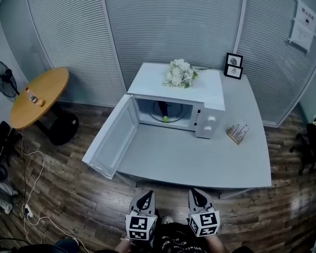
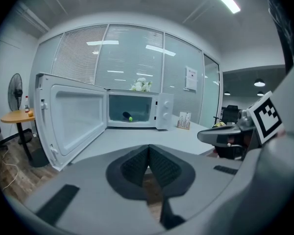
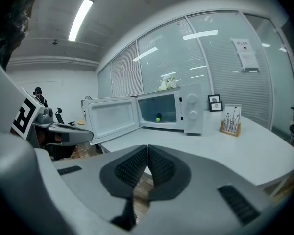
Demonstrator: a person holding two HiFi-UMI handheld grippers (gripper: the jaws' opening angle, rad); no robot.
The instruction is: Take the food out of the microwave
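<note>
Head view steeply down from above; both gripper views low, facing distant microwave point(image 1: 210, 88), shared by all.

Grey table point(image 1: 200, 162) bearing a white microwave point(image 1: 213, 88) toward its rear, door swung open past the table's left edge. Two black picture frames point(image 1: 234, 66) stand at the back right corner and a wooden card holder point(image 1: 237, 133) near the microwave's right front. At left, a round wooden table point(image 1: 47, 86) carrying a small bottle point(image 1: 32, 96). Beneath both, wood floor point(image 1: 68, 199) with a white cable point(image 1: 27, 191) trailing across it.
</note>
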